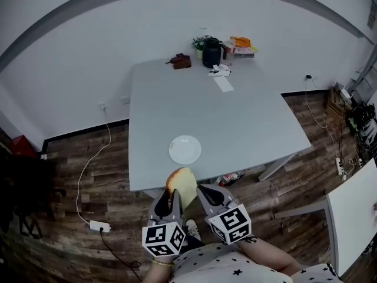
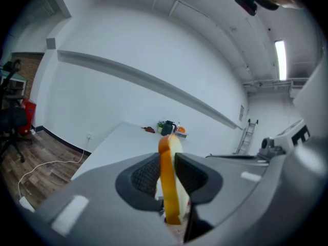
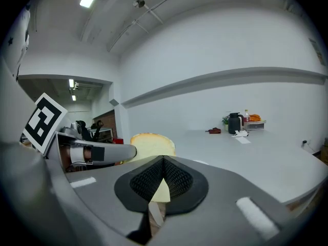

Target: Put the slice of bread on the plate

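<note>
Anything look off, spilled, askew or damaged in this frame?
Nothing stands out. The slice of bread stands on edge, clamped in the left tool, near the front edge of the table. The plate is bare and intact. The right tool is shut on nothing.

bread (image 1: 184,186) partly hidden, far clutter (image 1: 213,53) tiny
</note>
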`<state>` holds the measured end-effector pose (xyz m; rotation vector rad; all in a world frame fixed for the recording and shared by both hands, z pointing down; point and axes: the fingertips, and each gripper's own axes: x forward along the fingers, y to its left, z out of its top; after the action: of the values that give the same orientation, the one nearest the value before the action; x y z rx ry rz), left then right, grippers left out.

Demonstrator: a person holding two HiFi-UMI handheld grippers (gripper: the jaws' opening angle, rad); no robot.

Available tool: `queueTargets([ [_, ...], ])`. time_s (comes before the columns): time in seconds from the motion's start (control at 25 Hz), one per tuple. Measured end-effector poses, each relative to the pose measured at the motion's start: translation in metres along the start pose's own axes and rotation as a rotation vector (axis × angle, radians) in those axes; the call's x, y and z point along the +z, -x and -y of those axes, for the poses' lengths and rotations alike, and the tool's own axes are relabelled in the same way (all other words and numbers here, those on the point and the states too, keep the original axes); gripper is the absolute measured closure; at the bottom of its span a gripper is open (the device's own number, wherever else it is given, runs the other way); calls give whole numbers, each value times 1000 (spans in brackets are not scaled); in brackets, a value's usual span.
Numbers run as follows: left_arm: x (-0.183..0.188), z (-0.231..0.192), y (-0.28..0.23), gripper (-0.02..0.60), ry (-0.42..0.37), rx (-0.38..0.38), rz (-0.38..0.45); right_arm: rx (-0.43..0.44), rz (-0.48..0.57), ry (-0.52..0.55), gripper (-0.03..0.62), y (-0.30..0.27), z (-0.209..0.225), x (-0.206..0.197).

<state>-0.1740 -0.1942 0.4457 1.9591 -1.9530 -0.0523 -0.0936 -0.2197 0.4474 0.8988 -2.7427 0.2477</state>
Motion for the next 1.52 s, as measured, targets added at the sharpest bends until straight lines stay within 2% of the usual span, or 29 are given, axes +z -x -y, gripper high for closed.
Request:
queueTargets([
  [0.36,19,-38,-81,488,33,-94,-41,-52,-18,-6,595,-82,37,17],
  [0.68,26,-57,-146,488,49,-129,-79,-139,-44,-60,595,-115,76,16],
  [0.88,19,-60,-181,488,104,-140,-109,-168,-66,-78,595,-125,98,11],
  [1.08,-1,-61,-213,486,157,-152,-167,-153,-86,-78,595,-144,120,9],
  [1.32,-26,-76,-246,486,162,-97,-254,-118,-105,-81,595,-178,148,12],
  [1.52,-35,-90,-258,480,98,-31,-292,-95,-116,-88,595,-197,160,11],
])
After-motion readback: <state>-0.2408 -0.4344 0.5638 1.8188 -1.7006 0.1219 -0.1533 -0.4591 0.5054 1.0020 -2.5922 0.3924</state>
